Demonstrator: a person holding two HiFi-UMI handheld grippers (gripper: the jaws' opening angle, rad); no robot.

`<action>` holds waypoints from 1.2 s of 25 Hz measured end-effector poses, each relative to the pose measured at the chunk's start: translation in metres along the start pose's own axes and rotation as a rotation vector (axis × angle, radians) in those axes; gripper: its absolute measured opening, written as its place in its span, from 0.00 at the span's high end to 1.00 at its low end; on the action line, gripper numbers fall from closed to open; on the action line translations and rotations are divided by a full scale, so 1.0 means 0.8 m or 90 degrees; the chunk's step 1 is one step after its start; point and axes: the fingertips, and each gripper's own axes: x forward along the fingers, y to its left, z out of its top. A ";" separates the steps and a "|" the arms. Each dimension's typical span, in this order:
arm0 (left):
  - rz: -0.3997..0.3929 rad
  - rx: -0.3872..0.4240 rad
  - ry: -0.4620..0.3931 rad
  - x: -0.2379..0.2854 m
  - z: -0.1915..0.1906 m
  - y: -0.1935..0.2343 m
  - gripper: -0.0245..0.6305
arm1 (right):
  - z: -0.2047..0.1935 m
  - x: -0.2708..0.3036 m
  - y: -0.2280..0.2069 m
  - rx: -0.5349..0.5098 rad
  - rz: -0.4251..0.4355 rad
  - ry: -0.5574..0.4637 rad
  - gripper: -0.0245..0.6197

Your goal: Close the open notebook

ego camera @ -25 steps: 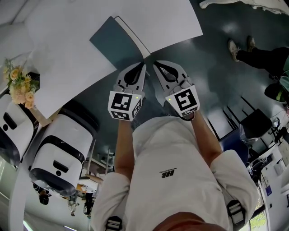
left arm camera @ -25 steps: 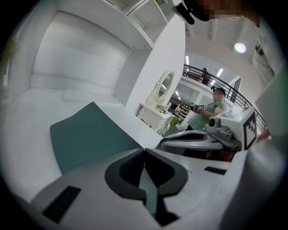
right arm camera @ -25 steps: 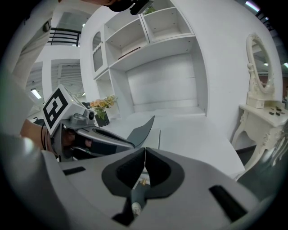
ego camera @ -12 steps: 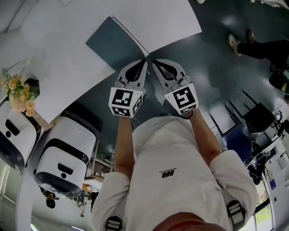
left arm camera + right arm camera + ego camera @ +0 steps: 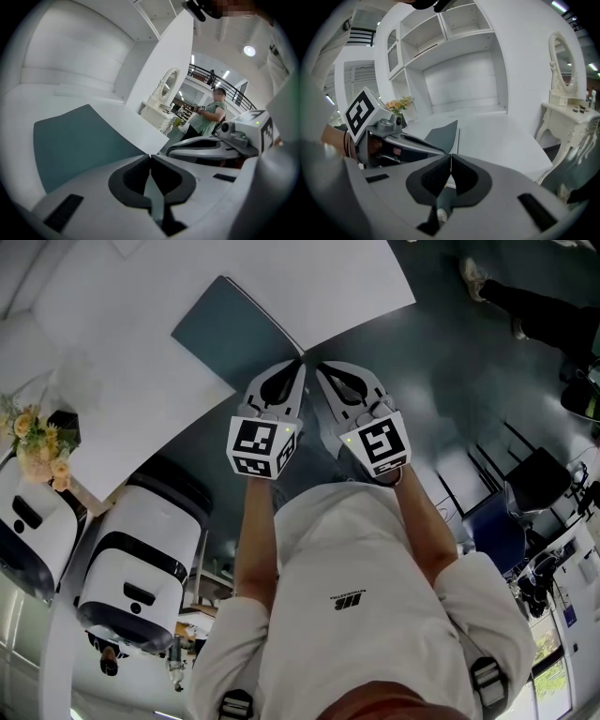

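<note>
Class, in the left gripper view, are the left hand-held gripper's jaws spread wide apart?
No: the left hand-held gripper has its jaws pressed together at the tips, near the teal notebook.

Left tongs (image 5: 298,368) and right tongs (image 5: 321,369) are held side by side, pointed forward, tips almost touching. Jaws of each are pressed together, nothing between. Bare forearms (image 5: 255,540) are extended ahead.

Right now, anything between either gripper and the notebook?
Nothing visible. The left gripper and right gripper, both shut and empty, sit at the table's near edge. The notebook lies flat with its near corner right by their tips.
</note>
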 end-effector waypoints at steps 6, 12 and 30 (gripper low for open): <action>0.001 -0.008 0.002 0.008 -0.005 0.003 0.96 | -0.004 0.001 -0.002 0.004 -0.004 0.001 0.97; -0.002 -0.007 0.007 0.014 -0.006 0.002 0.96 | -0.006 0.000 -0.004 0.009 -0.006 0.003 0.97; 0.041 0.006 -0.004 -0.002 0.001 -0.005 0.96 | 0.002 -0.016 -0.012 0.012 0.010 -0.013 0.97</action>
